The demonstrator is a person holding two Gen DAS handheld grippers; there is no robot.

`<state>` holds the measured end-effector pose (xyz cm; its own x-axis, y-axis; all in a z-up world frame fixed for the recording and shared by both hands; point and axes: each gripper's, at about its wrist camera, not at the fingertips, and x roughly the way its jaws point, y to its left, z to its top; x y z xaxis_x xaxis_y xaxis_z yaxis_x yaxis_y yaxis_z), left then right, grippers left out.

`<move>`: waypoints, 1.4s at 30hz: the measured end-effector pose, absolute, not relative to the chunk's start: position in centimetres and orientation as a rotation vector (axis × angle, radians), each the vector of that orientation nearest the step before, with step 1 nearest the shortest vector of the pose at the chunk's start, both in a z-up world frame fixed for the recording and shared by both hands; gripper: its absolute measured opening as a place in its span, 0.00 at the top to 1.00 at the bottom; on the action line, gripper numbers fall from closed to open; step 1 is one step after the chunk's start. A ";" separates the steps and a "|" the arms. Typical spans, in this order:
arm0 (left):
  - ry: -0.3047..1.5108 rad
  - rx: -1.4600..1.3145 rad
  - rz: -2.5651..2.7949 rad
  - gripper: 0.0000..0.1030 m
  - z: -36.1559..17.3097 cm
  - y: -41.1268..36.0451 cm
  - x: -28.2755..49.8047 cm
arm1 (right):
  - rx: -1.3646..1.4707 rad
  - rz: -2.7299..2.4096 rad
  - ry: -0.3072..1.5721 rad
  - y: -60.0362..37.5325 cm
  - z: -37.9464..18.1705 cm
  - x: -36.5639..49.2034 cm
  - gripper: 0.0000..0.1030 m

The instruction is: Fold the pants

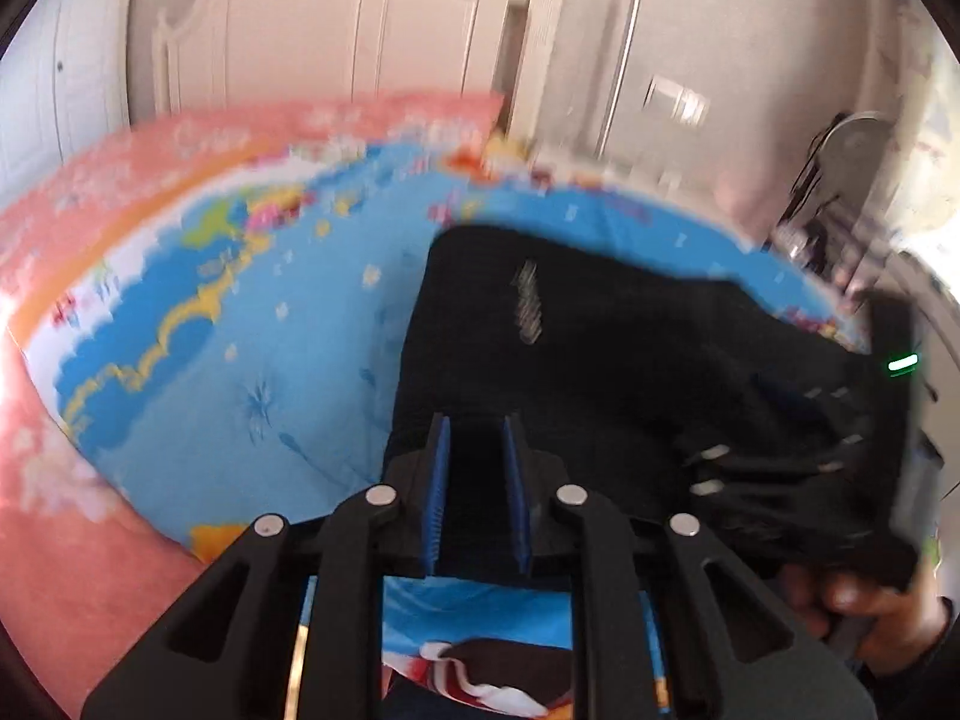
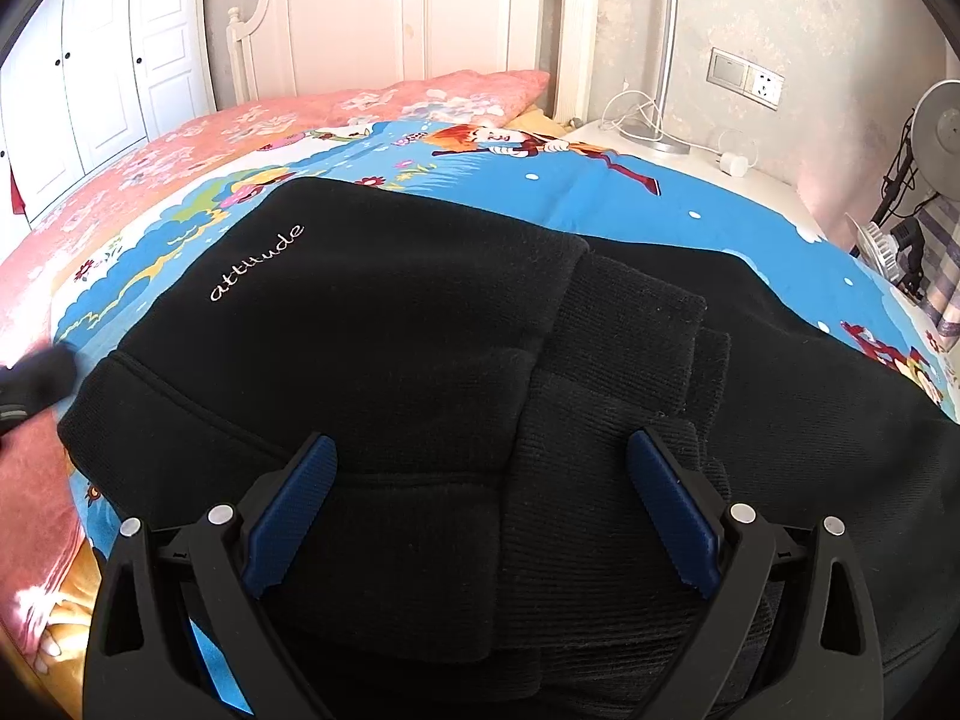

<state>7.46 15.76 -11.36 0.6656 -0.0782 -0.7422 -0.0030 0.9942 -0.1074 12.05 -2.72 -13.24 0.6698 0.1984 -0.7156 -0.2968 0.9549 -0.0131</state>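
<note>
The black knitted pants (image 2: 420, 330) lie folded on a bed under a bright blue cartoon-printed sheet (image 2: 690, 198), with a pink flowered quilt (image 2: 198, 144) along its far left side.

The left wrist view is blurred. In it the left tongs (image 1: 477, 429) stand narrow, their blue ribbed pads nearly parallel with black cloth between them at the near edge of the pants; whether the pads actually press on that cloth cannot be told from the blur. Only this view shows a bare hand (image 1: 870, 612) at lower right, wrapped around the handle of the other black tool with its green light (image 1: 903, 363).

The right wrist view is sharp. It alone shows the white stitched word "attitude" (image 2: 258, 264) on the upper layer, the ribbed cuffs (image 2: 648, 324) stacked at the middle, the white panelled headboard (image 2: 414, 18), and a wall socket (image 2: 747, 78). The right tongs (image 2: 483, 450) stand wide open low over the pants, holding nothing.
</note>
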 end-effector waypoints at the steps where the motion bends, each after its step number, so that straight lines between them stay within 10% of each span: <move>1: 0.855 -0.071 -0.054 0.83 -11.8 15.6 7.7 | -0.132 0.280 0.792 -2.7 -13.2 12.1 0.08; 10: 0.713 0.009 -0.078 0.84 -5.3 13.2 10.5 | -0.126 0.283 0.787 -2.7 -13.3 12.2 0.08; 19: 0.978 -0.108 0.010 0.84 -11.3 15.0 23.8 | -0.128 0.283 0.785 -2.6 -13.4 12.1 0.07; 42: 0.948 -0.094 0.035 0.78 -11.6 13.0 14.0 | -0.131 0.275 0.782 -2.5 -13.4 12.1 0.07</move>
<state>13.96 12.99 -11.57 0.5834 -0.0111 -0.8121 -0.0716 0.9953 -0.0650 12.09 -2.48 -13.38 0.6760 0.1953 -0.7106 -0.2919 0.9563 -0.0148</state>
